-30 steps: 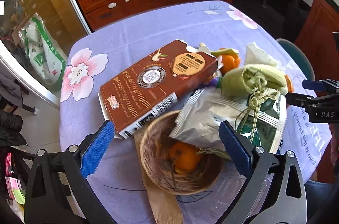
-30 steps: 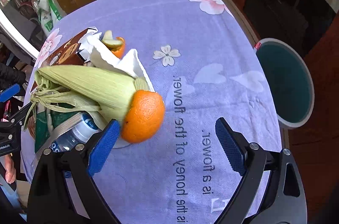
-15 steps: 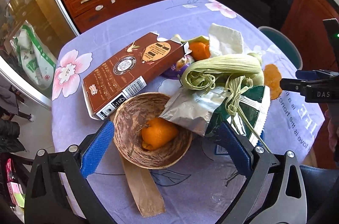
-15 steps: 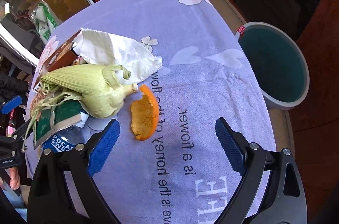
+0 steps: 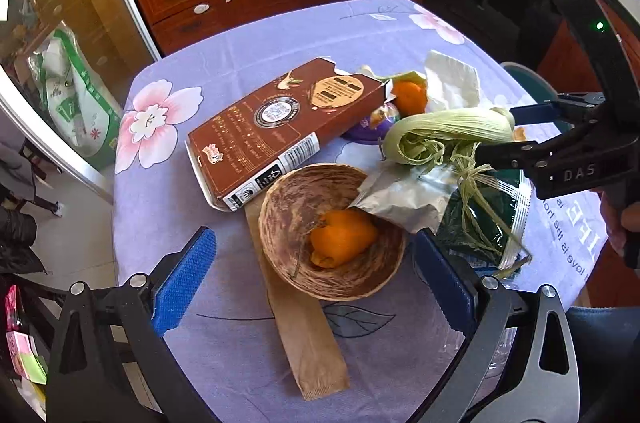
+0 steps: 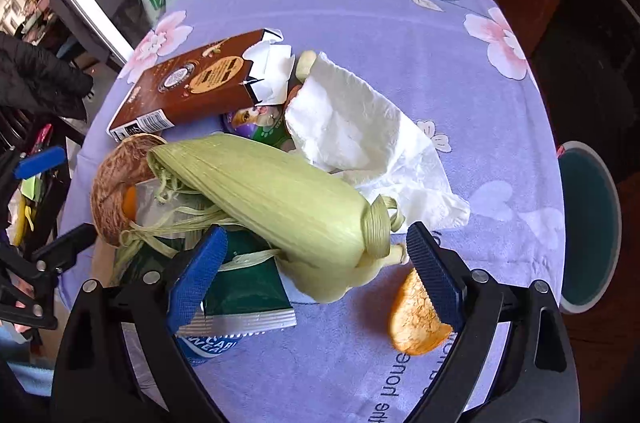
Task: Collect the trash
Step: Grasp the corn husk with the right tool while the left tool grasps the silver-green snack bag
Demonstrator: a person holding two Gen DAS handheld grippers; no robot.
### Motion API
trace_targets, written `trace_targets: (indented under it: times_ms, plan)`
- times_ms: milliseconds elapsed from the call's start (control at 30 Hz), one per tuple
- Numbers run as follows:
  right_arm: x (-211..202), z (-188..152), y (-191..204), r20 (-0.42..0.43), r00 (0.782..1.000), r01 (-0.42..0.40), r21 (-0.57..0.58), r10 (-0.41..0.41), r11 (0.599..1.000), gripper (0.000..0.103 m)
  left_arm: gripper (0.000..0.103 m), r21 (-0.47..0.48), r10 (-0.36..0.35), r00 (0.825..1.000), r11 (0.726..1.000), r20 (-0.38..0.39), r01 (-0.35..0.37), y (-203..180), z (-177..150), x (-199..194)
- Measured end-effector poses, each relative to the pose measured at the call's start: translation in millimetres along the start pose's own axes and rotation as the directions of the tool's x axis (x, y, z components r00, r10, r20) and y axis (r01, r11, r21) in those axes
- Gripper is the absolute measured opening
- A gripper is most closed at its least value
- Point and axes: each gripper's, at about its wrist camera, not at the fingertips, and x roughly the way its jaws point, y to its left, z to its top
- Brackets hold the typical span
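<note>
Between the spread fingers of the right hand-held gripper (image 6: 314,263), corn husk (image 6: 280,199), ungripped; left hand-held gripper (image 5: 316,273) likewise spread.

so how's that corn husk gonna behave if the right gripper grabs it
The corn husk looks light and hollow, so it would probably crush. Its loose strands drape over the green packet and may drag it. The right gripper is open around its stem end.

Obstacles, centre of table (image 5: 280,35): brown carton (image 5: 280,127), coconut-shell bowl (image 5: 332,231) on a paper sleeve (image 5: 308,343), corn husk (image 6: 280,199) lying over a green foil packet (image 6: 248,287), white tissue (image 6: 360,127) just beside it, all crowded together or touching. Free room: bare cloth at the far side and along the right edge, interrupted by one orange peel (image 6: 416,319) near the husk's stem end. The teal bin (image 6: 588,231) stands off the table's right edge, with open cloth between it and the pile.
</note>
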Motion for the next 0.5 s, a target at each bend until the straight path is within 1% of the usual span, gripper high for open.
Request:
trace_targets:
  times_ms: [67,100,133,167,233,267,367,500]
  plan:
    - [8.3,5.0,-1.1,-0.019,1.0,0.01,-0.005,-0.01,1.0,0.088,0.099,-0.012,-0.015,1.0,1.0,-0.001,0.015,4.6,1.5,0.8]
    - [11.6,6.9,-2.5,-0.024,1.0,0.001,-0.002,-0.001,1.0,0.087,0.099,-0.016,-0.027,1.0,1.0,-0.002,0.027,5.2,2.3,1.5]
    - [14.2,8.6,-3.3,-0.026,1.0,-0.016,0.003,0.016,1.0,0.08,0.099,-0.018,-0.039,0.999,0.999,-0.002,0.039,4.3,3.0,2.2]
    - [16.8,9.5,-3.5,-0.031,0.999,-0.031,0.01,0.031,0.999,0.063,0.099,-0.018,-0.049,0.999,0.999,-0.004,0.049,2.9,3.8,3.2]
    - [20.7,7.7,-3.7,-0.036,0.999,-0.031,0.016,0.031,0.999,0.045,0.099,-0.013,-0.065,0.998,0.998,-0.005,0.065,-1.4,5.3,5.1]
    - [19.2,6.9,-2.9,-0.021,0.999,-0.034,0.018,0.034,0.999,0.041,0.099,-0.007,-0.071,0.997,0.997,-0.006,0.071,-4.2,5.5,5.9]
    - [7.0,5.4,-8.8,0.016,0.997,-0.07,0.061,0.069,0.996,0.034,0.099,0.024,-0.088,0.996,0.996,-0.011,0.089,-15.4,6.0,6.3]
    - [-20.9,7.9,-20.5,0.096,0.988,-0.136,0.127,0.125,0.983,0.032,0.099,0.059,-0.108,0.994,0.992,-0.009,0.108,-29.3,7.7,2.9]
